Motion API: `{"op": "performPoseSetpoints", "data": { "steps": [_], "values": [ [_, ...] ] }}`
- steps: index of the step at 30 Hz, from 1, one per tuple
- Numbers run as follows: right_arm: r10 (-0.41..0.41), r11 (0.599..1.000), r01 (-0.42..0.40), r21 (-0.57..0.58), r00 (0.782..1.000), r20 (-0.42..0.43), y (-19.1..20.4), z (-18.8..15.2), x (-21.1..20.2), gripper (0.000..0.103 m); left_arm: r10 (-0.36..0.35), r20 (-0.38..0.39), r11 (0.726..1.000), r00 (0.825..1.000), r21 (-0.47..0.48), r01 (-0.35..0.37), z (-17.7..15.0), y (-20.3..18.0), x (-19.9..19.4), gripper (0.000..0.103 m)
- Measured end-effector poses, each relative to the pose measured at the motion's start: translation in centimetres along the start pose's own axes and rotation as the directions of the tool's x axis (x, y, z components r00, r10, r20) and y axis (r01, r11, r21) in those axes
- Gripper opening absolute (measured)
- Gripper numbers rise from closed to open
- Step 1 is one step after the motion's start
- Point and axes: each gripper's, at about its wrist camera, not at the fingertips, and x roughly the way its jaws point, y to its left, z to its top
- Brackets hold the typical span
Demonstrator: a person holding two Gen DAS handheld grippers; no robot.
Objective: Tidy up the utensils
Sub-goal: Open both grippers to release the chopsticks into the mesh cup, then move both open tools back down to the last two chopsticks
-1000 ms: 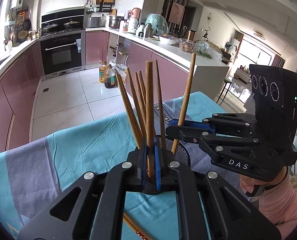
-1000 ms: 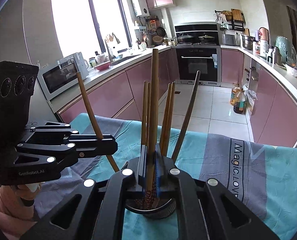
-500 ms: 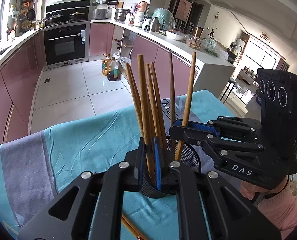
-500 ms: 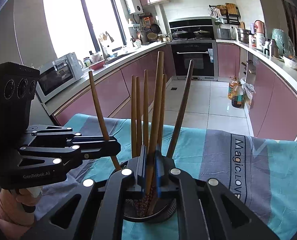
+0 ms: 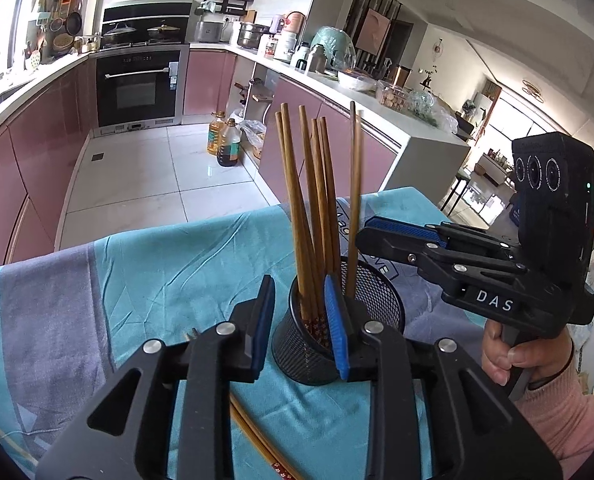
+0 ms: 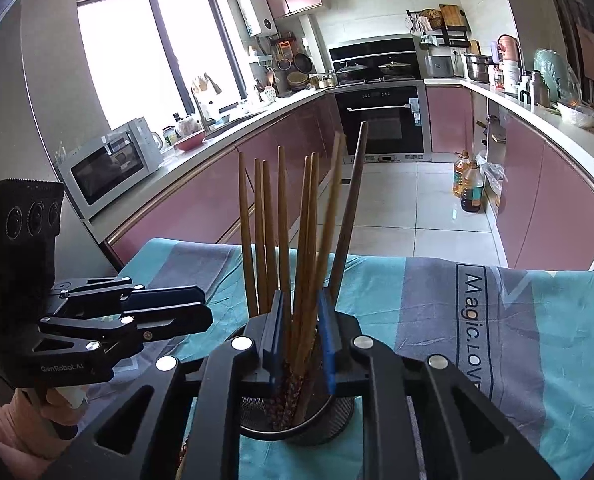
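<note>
A black mesh cup [image 5: 377, 292] stands on the teal and grey tablecloth [image 5: 157, 272] with several brown chopsticks [image 5: 297, 200] upright in it. My left gripper [image 5: 299, 324] sits just in front of the cup. Its jaws are opening and the blue pads [image 5: 263, 320] press on nothing. My right gripper [image 6: 301, 334] hovers over the cup [image 6: 337, 416]. Its jaws are opening too, with chopsticks [image 6: 283, 220] standing loose between the pads. One chopstick [image 5: 353, 200] near the right gripper's tips [image 5: 363, 236] is motion-blurred. The left gripper [image 6: 205, 312] shows at the left of the right wrist view.
A loose pair of chopsticks [image 5: 257, 440] lies on the cloth under the left gripper. The table's far edge drops to a tiled floor with oil bottles [image 5: 227, 144]. Pink cabinets and crowded counters run around the kitchen. A hand in a pink sleeve [image 5: 537, 360] holds the right gripper.
Both grippers were shut on a chopstick; now their jaws have parted and the chopsticks stand free in the cup. The left gripper sank a little toward the cup.
</note>
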Motion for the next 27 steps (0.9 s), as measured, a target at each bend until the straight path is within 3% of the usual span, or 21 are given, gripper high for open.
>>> {"op": "performPoseSetpoints", "data": {
  "steps": [7,14,17,21,27],
  "values": [
    [0.019,1.0,-0.019,-0.003,1.0,0.024,0.6,-0.5,-1.1,0.019,0.01,0.036,1.0,0.999,-0.007,-0.01,-1.7,0.5,-1.4,0.03],
    [0.103,0.992,-0.098,-0.083,0.993,0.058,3.0,-2.0,-4.1,0.037,0.057,0.09,0.998,0.994,-0.024,-0.055,-4.1,1.6,-4.1,0.046],
    [0.151,0.981,-0.145,-0.128,0.988,0.035,4.5,-3.4,-4.6,0.042,0.093,0.093,0.995,0.991,-0.043,-0.09,-5.3,2.4,-4.9,0.052],
    [0.172,0.975,-0.175,-0.141,0.985,-0.03,6.1,-5.9,-3.6,0.044,0.143,0.08,0.988,0.987,-0.069,-0.137,-7.5,3.4,-5.4,0.071],
    [0.15,0.984,-0.163,-0.077,0.976,-0.155,6.4,-9.2,0.5,0.044,0.207,0.017,0.974,0.978,-0.094,-0.205,-10.9,4.5,-4.6,0.076]
  ]
}}
